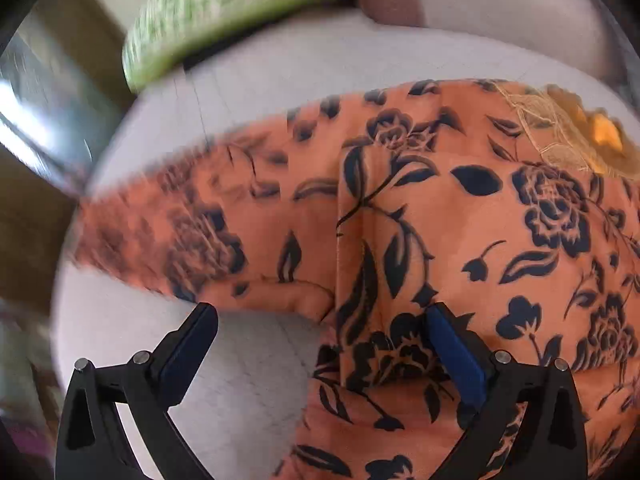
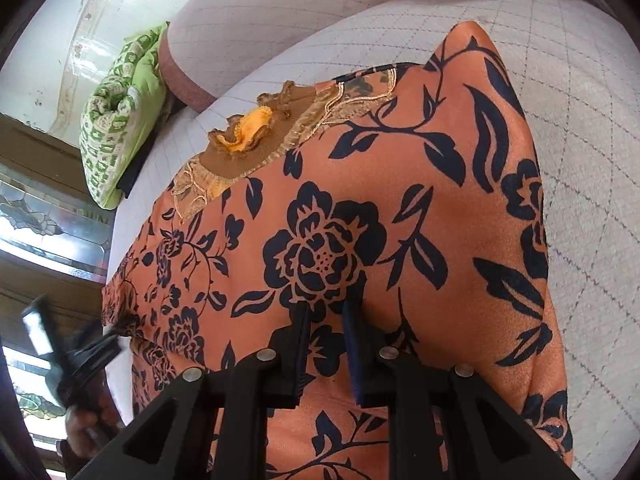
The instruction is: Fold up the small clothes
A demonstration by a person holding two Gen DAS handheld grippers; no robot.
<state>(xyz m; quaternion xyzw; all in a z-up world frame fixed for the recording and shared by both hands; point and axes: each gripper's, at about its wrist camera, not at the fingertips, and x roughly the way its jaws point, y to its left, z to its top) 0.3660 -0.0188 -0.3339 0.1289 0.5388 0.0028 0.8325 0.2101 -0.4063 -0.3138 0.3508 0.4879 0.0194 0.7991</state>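
Note:
An orange garment with black flowers (image 1: 460,216) lies on a pale quilted mattress (image 1: 280,72), with a gold lace and yellow ruffle collar (image 1: 568,136) at its far right. My left gripper (image 1: 320,320) is open over the garment's near edge, where one panel is folded over. In the right wrist view the garment (image 2: 328,256) fills the middle, collar (image 2: 248,132) at the far left. My right gripper (image 2: 326,320) has its jaws close together with a narrow gap, over the cloth; no cloth shows between them. The left gripper (image 2: 72,356) shows blurred at the lower left.
A green and white patterned pillow (image 1: 224,12) lies at the mattress's far left edge, also in the right wrist view (image 2: 116,128). A pale bolster (image 2: 248,20) lies behind it. Glass panels and a dark wooden frame (image 2: 44,216) stand beyond the mattress edge (image 2: 120,216).

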